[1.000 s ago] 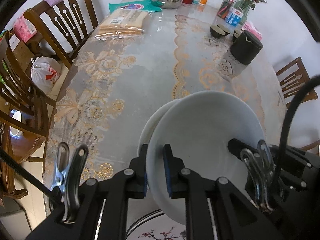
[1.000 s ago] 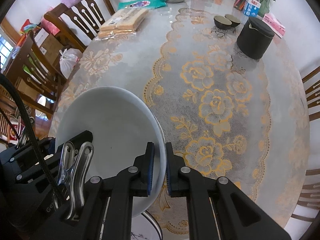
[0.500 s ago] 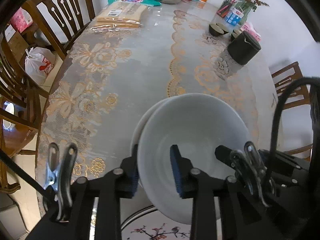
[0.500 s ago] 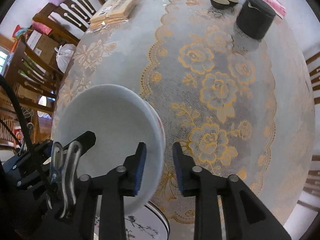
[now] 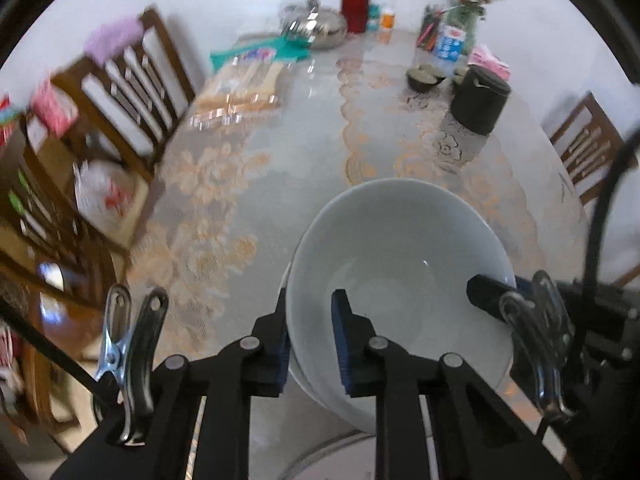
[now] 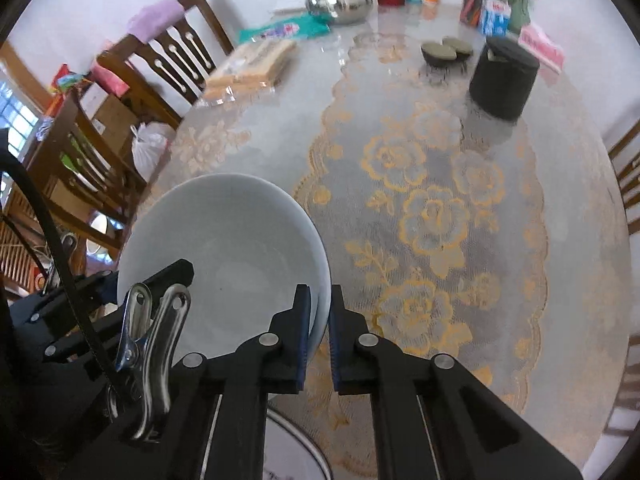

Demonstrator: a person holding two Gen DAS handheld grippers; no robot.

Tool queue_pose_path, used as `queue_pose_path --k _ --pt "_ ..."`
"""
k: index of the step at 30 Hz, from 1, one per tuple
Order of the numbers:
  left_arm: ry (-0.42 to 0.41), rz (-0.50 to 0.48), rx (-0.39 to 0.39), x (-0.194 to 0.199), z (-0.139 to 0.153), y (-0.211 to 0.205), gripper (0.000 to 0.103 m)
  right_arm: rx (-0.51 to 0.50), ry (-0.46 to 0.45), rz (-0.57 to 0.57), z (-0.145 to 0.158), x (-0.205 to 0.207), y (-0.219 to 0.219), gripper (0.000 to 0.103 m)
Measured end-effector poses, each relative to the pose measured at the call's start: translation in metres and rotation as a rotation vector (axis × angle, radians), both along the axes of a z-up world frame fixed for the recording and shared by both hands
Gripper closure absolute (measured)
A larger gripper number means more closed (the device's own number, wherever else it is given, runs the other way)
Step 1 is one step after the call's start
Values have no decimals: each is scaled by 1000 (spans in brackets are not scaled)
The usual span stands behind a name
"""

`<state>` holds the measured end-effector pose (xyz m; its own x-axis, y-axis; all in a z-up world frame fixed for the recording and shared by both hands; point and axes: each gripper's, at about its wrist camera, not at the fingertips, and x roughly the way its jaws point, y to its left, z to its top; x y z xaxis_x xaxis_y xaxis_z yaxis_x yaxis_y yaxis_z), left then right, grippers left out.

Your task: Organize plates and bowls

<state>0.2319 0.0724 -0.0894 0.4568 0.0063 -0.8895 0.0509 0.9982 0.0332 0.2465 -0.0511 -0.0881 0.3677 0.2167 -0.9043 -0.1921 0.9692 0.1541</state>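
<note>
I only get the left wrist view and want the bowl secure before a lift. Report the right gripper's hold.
Observer: The right gripper is shut on the white bowl, clamping its rim with one pad inside and one outside.
Operator: Tell me what lies beyond that gripper's side of the bowl.
Observer: Only the gold-rose tablecloth shows there, stretching up to the black canister.
Operator: Check beneath the right gripper.
Observer: The dark-lined rim of a plate shows on the table just under its fingers.
</note>
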Motion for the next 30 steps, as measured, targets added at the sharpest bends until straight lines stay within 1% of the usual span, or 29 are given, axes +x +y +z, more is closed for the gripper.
queue_pose_path --k 2,3,4,5,6,8,9,10,11,12,13,14,15,18,25,26,27,29,30 --pt "-12 -15 7 -3 0 0 84 3 0 -3 -1 -1 0 93" --pt "-9 -17 -6 -3 0 0 77 3 5 -3 -2 0 0 93" --pt "0 -22 -26 -3 -1 0 72 5 27 -5 -5 1 0 93" --pt "13 -32 -36 -2 -1 -2 66 10 50 -6 -7 3 0 93" --pt "21 -33 -23 -2 -1 -5 62 23 67 -9 -8 3 -2 93" --pt "39 -42 -34 0 -1 -8 52 55 109 -35 -10 5 -8 92" --pt "47 -31 -37 1 1 -8 51 66 122 -46 -10 6 -10 90" --pt "38 -13 -31 0 5 -7 44 79 131 -62 -9 8 -15 86" --pt "19 13 -10 0 9 -5 33 96 134 -69 -8 7 -17 85" --pt "-17 43 0 -1 18 -1 24 109 134 -77 -6 7 -20 83" --pt "-44 64 1 -2 24 3 22 110 132 -87 -3 8 -22 78" --pt "-62 81 -22 -2 29 9 19 108 132 -90 -2 9 -23 78" --pt "-54 86 -39 0 29 12 17 108 133 -88 0 9 -23 78" --pt "-15 111 -67 4 25 23 17 100 136 -78 1 9 -21 78" --pt "58 125 -73 0 12 27 17 111 145 -76 -2 6 -22 78" --pt "67 126 -85 -1 9 29 16 117 153 -76 -2 6 -22 78" --pt "93 130 -97 -1 5 29 16 121 159 -78 -3 6 -22 77" --pt "125 136 -115 -1 -2 31 15 120 174 -77 -6 7 -22 74" --pt "143 143 -139 0 -6 33 14 120 180 -73 -8 8 -21 73"
